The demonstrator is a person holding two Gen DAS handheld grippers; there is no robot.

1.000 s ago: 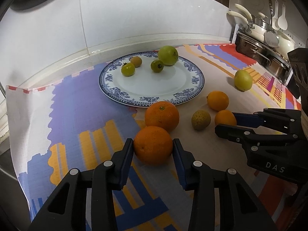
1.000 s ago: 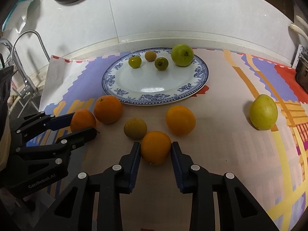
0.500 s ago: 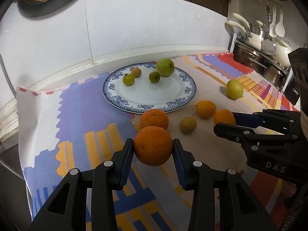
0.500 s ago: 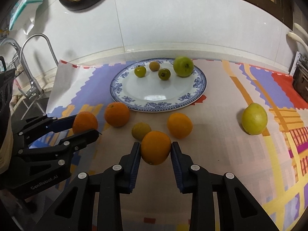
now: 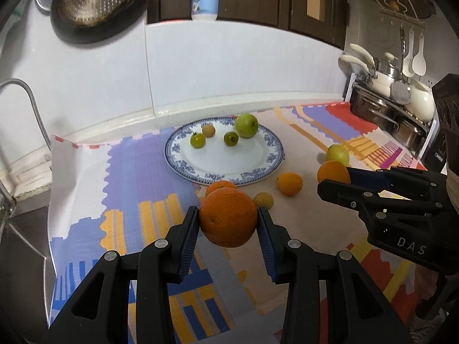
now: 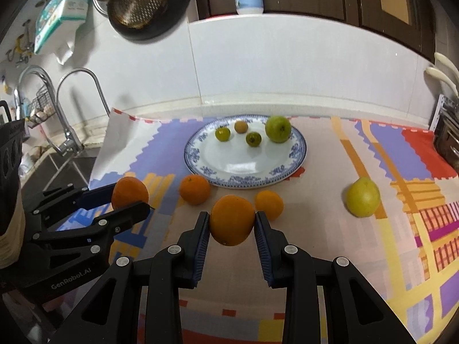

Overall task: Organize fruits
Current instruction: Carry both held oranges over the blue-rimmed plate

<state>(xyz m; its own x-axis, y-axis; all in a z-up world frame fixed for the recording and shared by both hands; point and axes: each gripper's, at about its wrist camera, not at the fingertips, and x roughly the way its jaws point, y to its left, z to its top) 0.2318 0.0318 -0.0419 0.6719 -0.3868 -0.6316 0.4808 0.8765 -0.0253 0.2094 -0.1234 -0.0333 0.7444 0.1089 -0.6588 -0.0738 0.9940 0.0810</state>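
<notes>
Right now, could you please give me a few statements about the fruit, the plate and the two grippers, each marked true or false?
1. The left gripper is shut on an orange. True.
2. The right gripper is open, with nothing between its fingers. False: it grips another orange.
3. The blue-patterned plate holds four fruits. True.
4. The large yellow-green fruit lies on the plate. False: it sits on the patterned cloth, right of the plate.

Two oranges [image 5: 228, 217] [image 6: 231, 220] lifted off cloth, four small fruits on blue-rimmed plate [image 6: 298, 154]
</notes>
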